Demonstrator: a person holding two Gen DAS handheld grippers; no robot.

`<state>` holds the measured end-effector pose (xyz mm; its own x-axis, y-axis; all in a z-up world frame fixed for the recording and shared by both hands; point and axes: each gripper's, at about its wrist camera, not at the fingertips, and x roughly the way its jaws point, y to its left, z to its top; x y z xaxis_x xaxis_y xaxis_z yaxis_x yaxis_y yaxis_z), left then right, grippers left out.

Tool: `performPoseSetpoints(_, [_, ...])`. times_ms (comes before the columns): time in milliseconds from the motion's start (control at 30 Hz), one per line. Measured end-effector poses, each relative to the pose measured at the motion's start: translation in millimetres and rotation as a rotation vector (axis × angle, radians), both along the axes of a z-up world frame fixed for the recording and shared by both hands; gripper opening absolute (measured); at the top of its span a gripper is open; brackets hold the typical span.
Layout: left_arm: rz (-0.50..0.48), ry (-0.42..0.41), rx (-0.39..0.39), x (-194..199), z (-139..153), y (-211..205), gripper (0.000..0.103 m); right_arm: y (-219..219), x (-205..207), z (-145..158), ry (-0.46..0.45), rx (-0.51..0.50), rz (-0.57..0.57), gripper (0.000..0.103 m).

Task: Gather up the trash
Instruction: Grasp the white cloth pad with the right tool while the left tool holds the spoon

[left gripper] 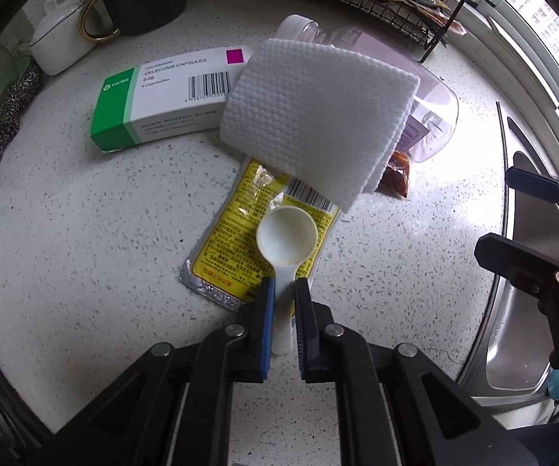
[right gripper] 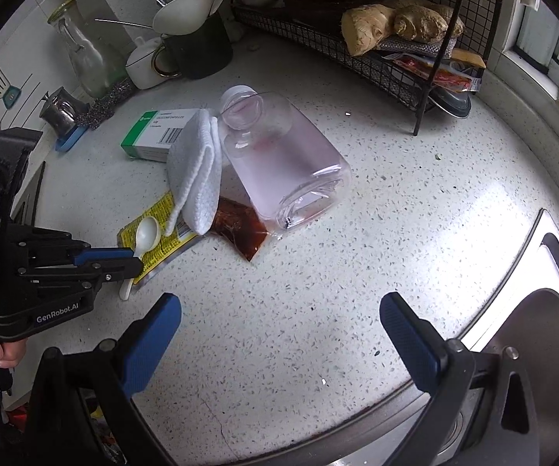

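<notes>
The left tool (left gripper: pixel 283 287) pinches the handle of a white plastic spoon (left gripper: pixel 286 239), its bowl over the yellow sachet (left gripper: pixel 236 248) on the surface (left gripper: pixel 85 233). It looks light, stiff and slick, so grip mid-handle. The right tool (right gripper: pixel 279 326) hangs spread nearby.

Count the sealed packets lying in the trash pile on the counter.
2. The yellow packet lies flat under the white spoon, whose handle sits between the left gripper's fingers. The brown sauce packet lies beside the clear bottle. Others may hide beneath the folded white cloth.
</notes>
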<state>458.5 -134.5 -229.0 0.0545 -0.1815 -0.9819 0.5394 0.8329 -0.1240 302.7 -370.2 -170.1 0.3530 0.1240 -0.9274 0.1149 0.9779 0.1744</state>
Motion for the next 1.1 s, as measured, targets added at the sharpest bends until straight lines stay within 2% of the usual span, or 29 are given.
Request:
performPoseSetpoints(400, [0.078, -0.063, -0.046, 6, 42, 31, 0.009, 22, 45, 30, -0.105, 0.011, 0.109, 0.101])
performPoseSetpoints(467, [0.102, -0.074, -0.042, 8, 47, 40, 0.009, 25, 57, 30, -0.105, 0.025, 0.131, 0.092])
performPoseSetpoints(533, [0.119, -0.082, -0.040, 10, 50, 46, 0.009, 27, 68, 25, -0.092, 0.042, 0.142, 0.078])
performPoseSetpoints(567, [0.128, -0.084, -0.039, 11, 51, 50, 0.009, 28, 73, 22, -0.086, 0.047, 0.144, 0.075])
performPoseSetpoints(633, [0.140, -0.088, -0.041, 14, 52, 59, 0.009, 30, 81, 17, -0.075, 0.058, 0.154, 0.061])
performPoseSetpoints(767, [0.160, -0.091, -0.041, 14, 52, 66, 0.009, 37, 86, 9, -0.046, 0.015, 0.181, 0.045])
performPoseSetpoints(833, [0.168, -0.090, -0.045, 14, 52, 68, 0.009, 45, 90, 5, -0.035, -0.003, 0.197, 0.028])
performPoseSetpoints(1000, [0.167, -0.086, -0.044, 11, 52, 70, 0.009, 57, 88, 0, -0.030, -0.033, 0.234, 0.006])
performPoseSetpoints(1100, [0.164, -0.095, -0.052, 6, 58, 70, 0.009, 63, 86, 3, -0.048, -0.013, 0.242, 0.004])
